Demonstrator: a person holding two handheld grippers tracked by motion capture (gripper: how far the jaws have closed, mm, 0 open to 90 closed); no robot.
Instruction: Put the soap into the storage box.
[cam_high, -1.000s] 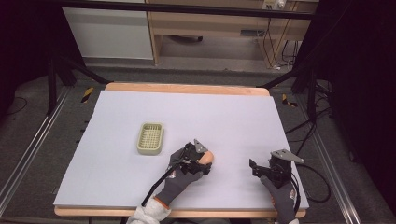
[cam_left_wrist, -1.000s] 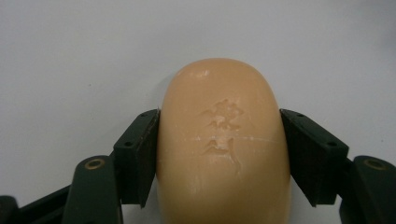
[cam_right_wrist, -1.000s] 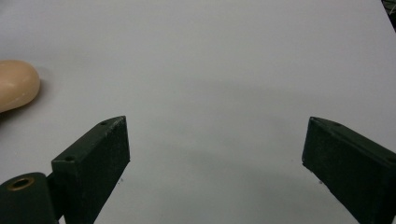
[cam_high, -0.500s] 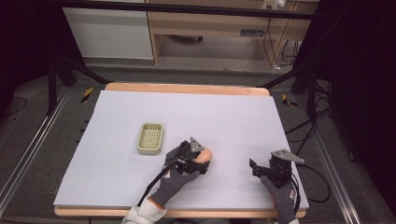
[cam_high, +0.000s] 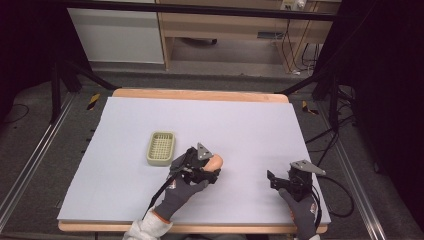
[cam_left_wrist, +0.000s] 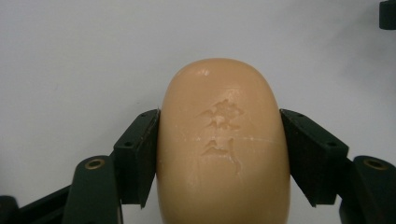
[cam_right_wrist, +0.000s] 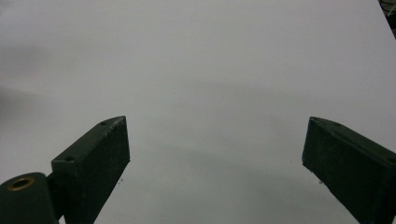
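Your left gripper (cam_high: 212, 169) has its fingers (cam_left_wrist: 135, 158) clenched on a peach-coloured soap bar (cam_left_wrist: 223, 144). In the left gripper view one finger presses each long side of the bar, and the stamped face looks up at the camera. From the high view the soap bar (cam_high: 215, 161) sits at the gripper's tip near the front middle of the tabletop (cam_high: 250, 125); you can't tell whether it touches the white surface or is lifted off. A pale yellow-green basket (cam_high: 161, 148) lies just to the left of your left gripper, apart from it. Your right gripper (cam_high: 280, 180) is well to the right, near the front edge. Its fingers (cam_right_wrist: 93, 163) are released, spread wide over bare white tabletop with nothing between them.
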